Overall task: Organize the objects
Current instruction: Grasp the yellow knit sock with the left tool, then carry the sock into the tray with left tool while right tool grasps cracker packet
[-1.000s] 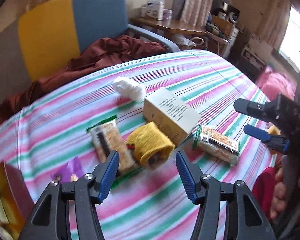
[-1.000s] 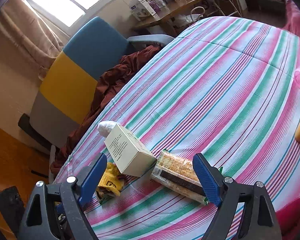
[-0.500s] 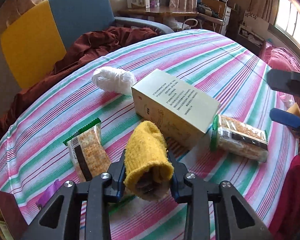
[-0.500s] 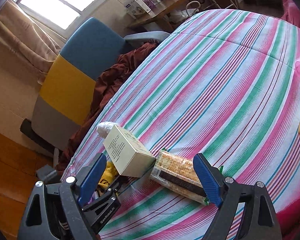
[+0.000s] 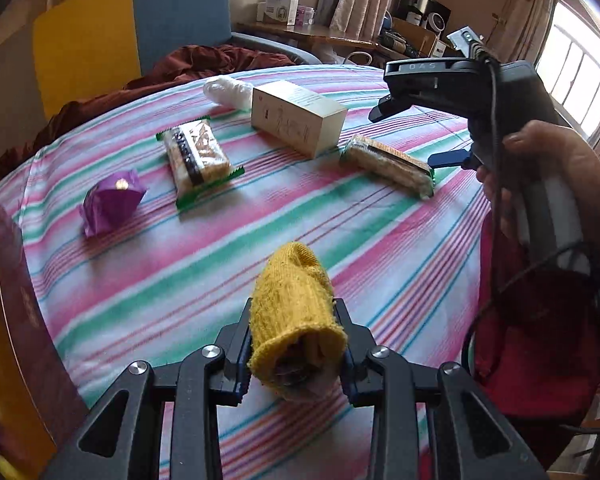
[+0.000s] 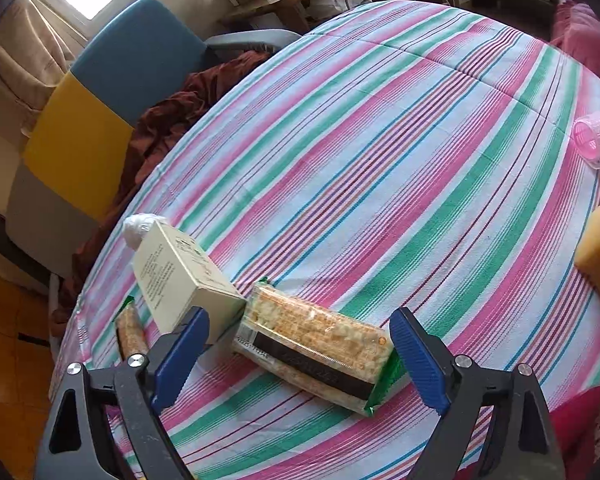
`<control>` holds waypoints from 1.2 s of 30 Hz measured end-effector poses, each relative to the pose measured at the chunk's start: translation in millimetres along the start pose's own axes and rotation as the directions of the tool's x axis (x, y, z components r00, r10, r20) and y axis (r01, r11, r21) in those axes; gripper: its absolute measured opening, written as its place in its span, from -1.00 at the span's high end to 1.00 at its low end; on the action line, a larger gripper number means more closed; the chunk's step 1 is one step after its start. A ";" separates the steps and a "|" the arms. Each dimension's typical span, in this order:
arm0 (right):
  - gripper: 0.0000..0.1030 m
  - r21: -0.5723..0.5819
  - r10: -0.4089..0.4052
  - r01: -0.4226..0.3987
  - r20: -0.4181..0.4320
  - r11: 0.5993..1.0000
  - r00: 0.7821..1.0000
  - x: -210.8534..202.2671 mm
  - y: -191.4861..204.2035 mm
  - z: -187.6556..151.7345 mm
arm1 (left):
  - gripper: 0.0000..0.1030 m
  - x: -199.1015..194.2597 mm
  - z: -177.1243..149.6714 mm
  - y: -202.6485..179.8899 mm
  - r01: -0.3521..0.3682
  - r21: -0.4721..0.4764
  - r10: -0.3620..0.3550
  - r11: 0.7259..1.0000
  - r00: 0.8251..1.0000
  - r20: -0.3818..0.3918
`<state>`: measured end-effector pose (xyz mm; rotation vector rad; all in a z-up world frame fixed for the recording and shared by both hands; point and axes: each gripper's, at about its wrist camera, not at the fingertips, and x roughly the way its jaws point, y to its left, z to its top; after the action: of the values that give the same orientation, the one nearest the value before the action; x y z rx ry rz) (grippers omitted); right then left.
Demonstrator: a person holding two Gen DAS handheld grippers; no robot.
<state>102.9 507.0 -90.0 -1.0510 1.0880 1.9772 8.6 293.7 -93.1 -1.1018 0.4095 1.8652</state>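
1. Since a second ago the left gripper (image 5: 296, 354) has closed on the yellow knitted roll (image 5: 296, 320) and is carrying it back toward the near side, well apart from the snacks it lay among; the right gripper (image 6: 296, 356) is sinking toward a cracker pack with its jaws just now spreading wider.
2. The yellow knitted roll is sitting pinched between the left jaws, its open end facing the camera and its rounded end pointing out over the striped tablecloth (image 5: 228, 240); it looks lifted clear of the cloth.
3. The right gripper is standing wide open, straddling the near cracker pack (image 6: 316, 344) lengthwise, its pads not yet pressing on it.
4. To grip well, I judge the right jaws should drop lower so the pads meet the pack's short ends squarely, then close gently, since crackers are likely to crush.
5. The cream box (image 6: 180, 276) is lying just beside the pack's left end, so the left pad is getting little room there; nudging the box is the risk.
6. A second cracker pack (image 5: 196, 156), a purple wrapper (image 5: 110, 200) and a white plastic bundle (image 5: 228, 92) are lying farther off on the left and far side.
7. The cloth to the right and far side is lying mostly open; a reddish-brown container edge (image 5: 16, 300) is showing at the near left, possibly where the roll is heading.
8. The table edge is running close on the near side, by the person's hand (image 5: 548, 184).
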 end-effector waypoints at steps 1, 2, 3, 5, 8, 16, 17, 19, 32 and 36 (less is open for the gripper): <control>-0.84 -0.009 -0.020 0.020 -0.009 1.000 1.000 3.3 0.8 0.2 | 0.34 -5.2 -5.3 0.2 0.005 -0.007 -0.005 1.000 1.000 0.001; -0.86 -0.022 -0.038 0.038 -0.015 0.999 0.999 6.0 2.4 0.4 | 0.34 -9.3 -6.8 0.7 0.010 -0.013 -0.010 1.000 1.000 0.003; -0.86 -0.038 -0.053 0.052 -0.021 0.998 0.998 8.2 4.2 0.1 | 0.34 -13.1 -9.2 2.4 0.018 -0.018 -0.018 1.000 1.000 0.006; -0.89 -0.082 -0.061 0.057 -0.050 0.995 0.997 12.0 10.4 -3.3 | 0.34 -23.9 -12.8 3.4 0.024 -0.023 -0.023 0.999 0.999 0.022; -0.91 -0.206 -0.104 0.083 -0.091 0.975 0.990 21.5 28.9 -14.0 | 0.34 -41.3 -18.8 6.7 0.034 -0.042 -0.032 0.999 0.999 0.044; -0.68 -0.307 -0.202 0.176 -0.054 0.935 0.978 25.4 38.8 -20.3 | 0.34 -73.8 -37.2 19.1 0.056 -0.096 -0.046 0.994 0.994 0.099; -0.68 -0.285 -0.199 0.177 -0.049 0.942 0.979 23.4 34.9 -18.3 | 0.34 -75.9 -38.1 20.6 0.056 -0.101 -0.046 0.993 0.994 0.103; -0.72 -0.262 -0.199 0.179 -0.052 0.948 0.979 22.2 30.2 -17.1 | 0.34 -79.0 -40.4 23.6 0.056 -0.111 -0.044 0.992 0.993 0.110; -0.16 -0.418 -0.237 0.216 0.000 0.883 0.971 36.8 55.5 -21.7 | 0.34 -87.4 -43.8 32.7 0.095 -0.143 -0.075 0.985 0.987 0.140; 0.03 -0.464 -0.214 0.180 -0.021 0.867 0.977 36.2 62.4 -25.9 | 0.34 -95.7 -47.3 35.3 0.099 -0.149 -0.076 0.984 0.985 0.155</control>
<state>43.7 461.4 -107.2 -1.4265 0.5171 2.0879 22.8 192.7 -45.7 -1.0573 0.1285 1.9106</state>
